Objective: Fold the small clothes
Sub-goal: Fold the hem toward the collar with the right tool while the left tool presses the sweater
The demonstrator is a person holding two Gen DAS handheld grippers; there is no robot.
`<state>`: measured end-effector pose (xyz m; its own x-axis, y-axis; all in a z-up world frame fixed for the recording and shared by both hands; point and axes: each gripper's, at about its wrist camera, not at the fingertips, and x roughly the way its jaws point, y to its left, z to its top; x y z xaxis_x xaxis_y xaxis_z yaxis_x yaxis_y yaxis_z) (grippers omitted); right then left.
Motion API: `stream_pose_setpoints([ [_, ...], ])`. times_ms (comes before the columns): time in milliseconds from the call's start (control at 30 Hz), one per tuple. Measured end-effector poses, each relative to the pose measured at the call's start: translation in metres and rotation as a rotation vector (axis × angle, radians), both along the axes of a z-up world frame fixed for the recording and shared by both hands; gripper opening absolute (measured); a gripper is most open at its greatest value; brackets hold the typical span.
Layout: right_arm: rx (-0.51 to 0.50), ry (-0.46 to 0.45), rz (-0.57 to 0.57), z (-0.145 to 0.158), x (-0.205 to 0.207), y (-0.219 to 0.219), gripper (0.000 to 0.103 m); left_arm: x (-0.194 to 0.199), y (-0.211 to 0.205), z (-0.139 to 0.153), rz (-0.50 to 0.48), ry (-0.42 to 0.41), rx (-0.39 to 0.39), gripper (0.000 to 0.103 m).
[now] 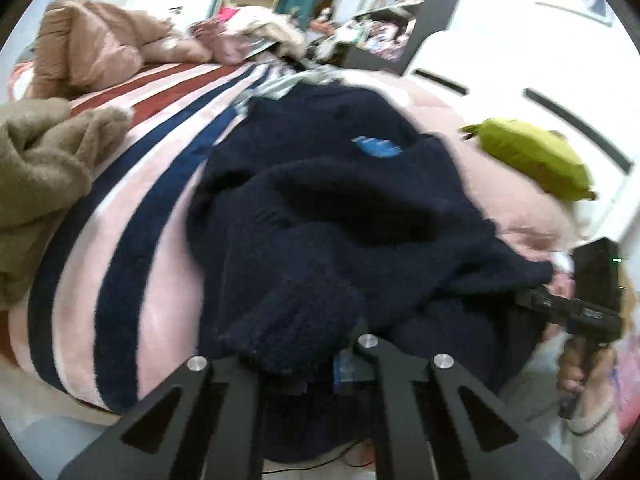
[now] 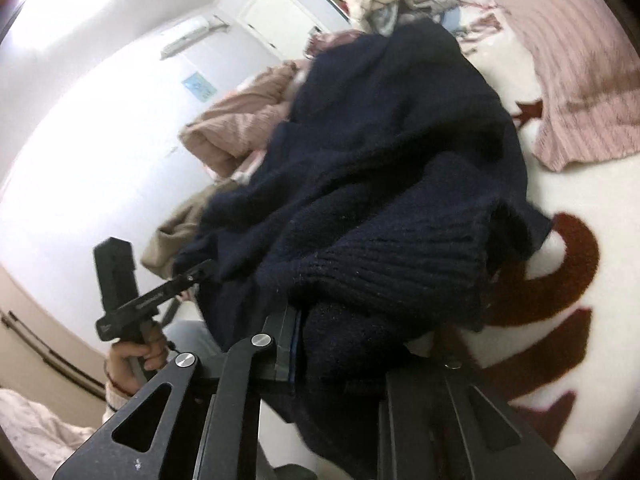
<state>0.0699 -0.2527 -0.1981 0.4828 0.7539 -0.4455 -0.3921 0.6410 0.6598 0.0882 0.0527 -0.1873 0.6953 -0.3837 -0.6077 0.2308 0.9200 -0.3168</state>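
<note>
Left gripper (image 1: 316, 364): its jaws are closed on the near edge of the dark blue sweater (image 1: 340, 208); the knit cloth bunches up right over the fingers, so the fingertips themselves are hidden.
Right gripper (image 2: 320, 344): its jaws are pressed together on a ribbed edge of the same sweater; the cloth hangs over them and covers the tips.
Left gripper from the right wrist view: it shows at the lower left (image 2: 192, 272), held by a hand (image 2: 136, 360), its tip at the sweater's edge.
Right gripper from the left wrist view: it shows at the right edge (image 1: 536, 300), held by a hand (image 1: 576, 380), also at the sweater's edge.
Sweater: it lies crumpled on the bed, with its near side gathered between the two grippers; a small blue label (image 1: 376, 146) shows on its upper part.
Blanket (image 1: 132, 208): pink with dark blue and red stripes; the sweater rests on it.
Other clothes: a beige garment (image 1: 40, 184) lies at the left, apart from the sweater; a yellow-green item (image 1: 532, 156) lies at the right.
Background: a pinkish-brown quilt (image 1: 92, 44) is heaped at the far end of the bed, and shelves (image 1: 396, 4) stand behind.
</note>
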Motion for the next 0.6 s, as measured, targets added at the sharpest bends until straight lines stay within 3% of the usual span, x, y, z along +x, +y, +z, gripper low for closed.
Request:
stream_pose_setpoints([
  [67, 0.041, -0.039, 0.007, 0.012, -0.007, 0.001, 0.007, -0.011, -0.002, 0.011, -0.006, -0.041, 0.004, 0.005],
  [167, -0.053, -0.055, -0.013, 0.02, -0.01, 0.007, 0.007, -0.011, -0.002, 0.01, -0.031, -0.025, 0.017, 0.011],
  [233, -0.086, -0.015, -0.027, 0.013, -0.004, 0.008, 0.009, -0.008, 0.001, 0.005, -0.032, -0.004, 0.047, 0.037],
  [267, -0.1, 0.01, -0.033, 0.009, -0.001, 0.006, 0.01, -0.006, 0.003, 0.002, -0.032, 0.008, 0.063, 0.062],
  [300, -0.116, 0.029, -0.038, 0.006, 0.0, 0.004, 0.011, -0.005, 0.006, -0.001, -0.032, 0.02, 0.08, 0.075],
  [467, -0.127, 0.081, -0.061, -0.009, 0.002, -0.008, 0.012, -0.004, 0.033, -0.012, 0.031, 0.049, 0.092, 0.078],
  [600, -0.132, 0.1, -0.036, -0.015, 0.007, -0.01, 0.012, 0.001, 0.037, -0.029, -0.074, 0.137, -0.028, 0.078],
])
